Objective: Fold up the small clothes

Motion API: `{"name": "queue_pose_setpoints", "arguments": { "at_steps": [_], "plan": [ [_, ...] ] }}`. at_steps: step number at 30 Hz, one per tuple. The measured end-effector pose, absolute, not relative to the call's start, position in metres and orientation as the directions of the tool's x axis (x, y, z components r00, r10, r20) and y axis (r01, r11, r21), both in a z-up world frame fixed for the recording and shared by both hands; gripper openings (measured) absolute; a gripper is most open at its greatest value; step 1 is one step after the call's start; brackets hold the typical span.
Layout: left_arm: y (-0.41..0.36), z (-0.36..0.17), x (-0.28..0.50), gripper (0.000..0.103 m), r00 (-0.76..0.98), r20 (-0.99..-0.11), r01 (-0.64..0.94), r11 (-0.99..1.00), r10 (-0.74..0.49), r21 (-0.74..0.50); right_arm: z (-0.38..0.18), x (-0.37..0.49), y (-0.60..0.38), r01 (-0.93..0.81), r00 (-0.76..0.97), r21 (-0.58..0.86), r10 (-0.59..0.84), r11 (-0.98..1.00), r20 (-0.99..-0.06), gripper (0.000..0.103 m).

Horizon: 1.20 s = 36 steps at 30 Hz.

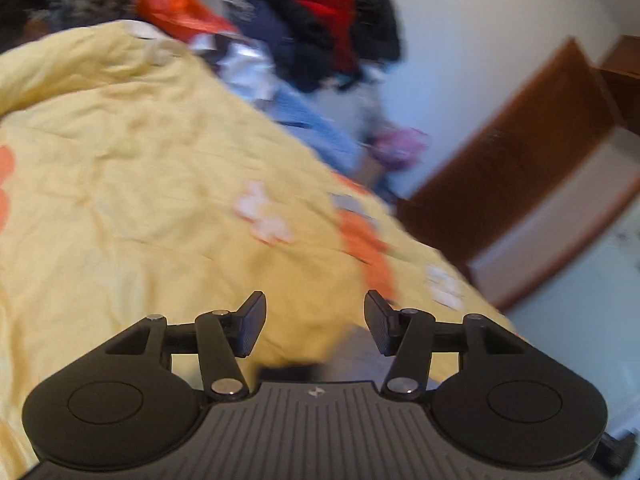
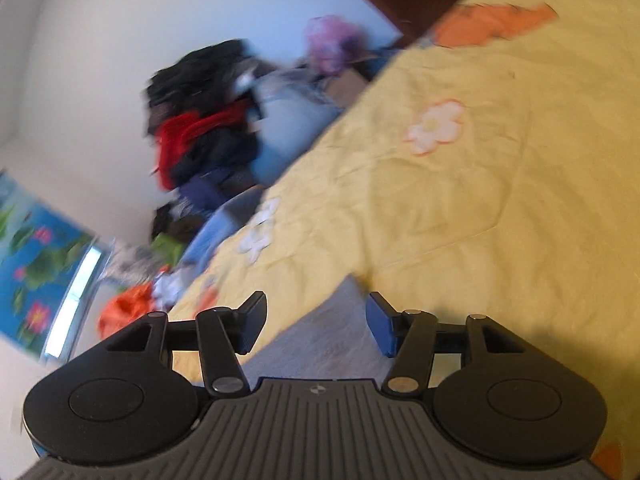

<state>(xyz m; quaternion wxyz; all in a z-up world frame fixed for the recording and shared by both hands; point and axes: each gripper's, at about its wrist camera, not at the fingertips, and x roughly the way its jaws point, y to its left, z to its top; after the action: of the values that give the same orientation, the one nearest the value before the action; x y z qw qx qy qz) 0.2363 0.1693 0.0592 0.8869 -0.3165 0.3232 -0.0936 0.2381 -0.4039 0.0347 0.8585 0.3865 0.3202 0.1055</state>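
My left gripper (image 1: 315,325) is open and empty above a yellow quilt (image 1: 132,184) with orange and white flower prints. A grey piece of cloth (image 1: 352,350) shows just below and between its fingers, mostly hidden by the gripper body. My right gripper (image 2: 316,322) is open and empty; a pale grey cloth (image 2: 320,340) lies on the yellow quilt (image 2: 480,200) under and between its fingers, reaching up to the quilt's fold. Both views are blurred.
A heap of dark, red and blue clothes (image 1: 316,36) is piled past the bed's far edge, also in the right wrist view (image 2: 208,136). An orange garment (image 1: 180,4) lies at the far left. A brown wooden door (image 1: 520,168) stands by the white wall.
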Motion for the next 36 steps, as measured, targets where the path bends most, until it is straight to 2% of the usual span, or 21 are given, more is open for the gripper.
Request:
{"name": "queue_pose_setpoints", "arguments": {
  "at_steps": [2,4,6,10,12,14,15,16,18,19,20,22,24,26,28,29,31,33,34,35,36],
  "plan": [
    [0.155,0.063,0.205,0.053,0.744,-0.491,0.017,0.747,-0.454,-0.665,0.034,0.218,-0.398,0.023,0.748,0.740,0.480,0.672,-0.459,0.056],
    [0.142,0.052,0.172,0.054,0.684,-0.404,0.118,0.639,-0.608,-0.760,0.031,0.198,-0.388,-0.023,0.712,0.753,0.540,0.657,-0.449,0.056],
    [0.127,0.037,0.150,0.062,0.655,-0.359,0.156,0.584,-0.665,-0.797,0.026,0.185,-0.377,-0.062,0.685,0.762,0.582,0.645,-0.438,0.056],
    [0.127,0.011,0.172,0.062,0.704,-0.443,0.081,0.682,-0.556,-0.727,0.017,0.193,-0.362,-0.021,0.669,0.740,0.560,0.672,-0.489,0.055],
    [0.140,-0.004,0.196,0.061,0.713,-0.496,0.000,0.708,-0.495,-0.706,0.008,0.201,-0.364,0.018,0.673,0.718,0.522,0.696,-0.524,0.048],
    [0.154,-0.014,0.211,0.060,0.730,-0.468,-0.017,0.672,-0.498,-0.741,0.005,0.202,-0.364,0.026,0.688,0.661,0.466,0.750,-0.556,0.031],
    [0.158,-0.013,0.217,0.055,0.736,-0.485,-0.031,0.692,-0.472,-0.721,0.003,0.202,-0.365,0.039,0.687,0.652,0.453,0.757,-0.568,0.025],
    [0.161,-0.009,0.218,0.039,0.746,-0.516,-0.070,0.721,-0.421,-0.689,-0.001,0.202,-0.369,0.039,0.686,0.660,0.460,0.750,-0.564,0.022],
    [0.168,-0.006,0.207,0.039,0.739,-0.517,-0.132,0.659,-0.432,-0.740,0.000,0.195,-0.377,0.060,0.681,0.692,0.478,0.719,-0.555,0.022],
    [0.167,0.000,0.196,0.045,0.740,-0.485,-0.097,0.639,-0.466,-0.763,0.004,0.189,-0.379,0.045,0.677,0.705,0.497,0.708,-0.543,0.027],
    [0.164,0.008,0.182,0.061,0.739,-0.460,-0.055,0.636,-0.493,-0.769,0.010,0.181,-0.378,0.021,0.677,0.707,0.510,0.707,-0.530,0.035],
    [0.153,0.015,0.150,0.080,0.722,-0.406,0.008,0.594,-0.560,-0.804,0.021,0.162,-0.377,-0.018,0.669,0.714,0.539,0.700,-0.512,0.046],
    [0.139,0.012,0.127,0.080,0.682,-0.378,0.033,0.543,-0.626,-0.839,0.022,0.147,-0.368,-0.058,0.628,0.742,0.602,0.668,-0.493,0.048],
    [0.129,0.002,0.111,0.080,0.648,-0.464,-0.008,0.603,-0.604,-0.797,0.022,0.131,-0.353,-0.088,0.594,0.709,0.608,0.700,-0.527,0.047],
    [0.129,-0.010,0.098,0.072,0.661,-0.489,0.008,0.657,-0.569,-0.754,0.014,0.119,-0.345,-0.058,0.582,0.613,0.526,0.788,-0.620,0.043],
    [0.132,-0.013,0.093,0.064,0.674,-0.478,0.021,0.662,-0.563,-0.749,0.008,0.113,-0.348,-0.060,0.593,0.600,0.512,0.798,-0.621,0.022],
    [0.141,-0.016,0.084,0.051,0.690,-0.489,-0.011,0.668,-0.534,-0.744,0.001,0.105,-0.365,-0.012,0.613,0.595,0.476,0.804,-0.631,0.000],
    [0.146,-0.010,0.076,0.051,0.688,-0.520,-0.031,0.696,-0.506,-0.717,0.002,0.096,-0.381,0.044,0.619,0.645,0.485,0.763,-0.617,0.000],
    [0.148,-0.003,0.070,0.060,0.688,-0.538,-0.042,0.713,-0.488,-0.700,0.005,0.091,-0.385,0.035,0.614,0.671,0.514,0.740,-0.599,0.015],
    [0.153,0.001,0.063,0.081,0.693,-0.530,-0.048,0.702,-0.489,-0.710,0.009,0.083,-0.386,0.026,0.621,0.677,0.519,0.736,-0.588,0.029],
    [0.157,0.003,0.056,0.090,0.703,-0.499,-0.040,0.672,-0.507,-0.739,0.015,0.074,-0.388,0.015,0.635,0.675,0.514,0.738,-0.576,0.038]
  ]
}}
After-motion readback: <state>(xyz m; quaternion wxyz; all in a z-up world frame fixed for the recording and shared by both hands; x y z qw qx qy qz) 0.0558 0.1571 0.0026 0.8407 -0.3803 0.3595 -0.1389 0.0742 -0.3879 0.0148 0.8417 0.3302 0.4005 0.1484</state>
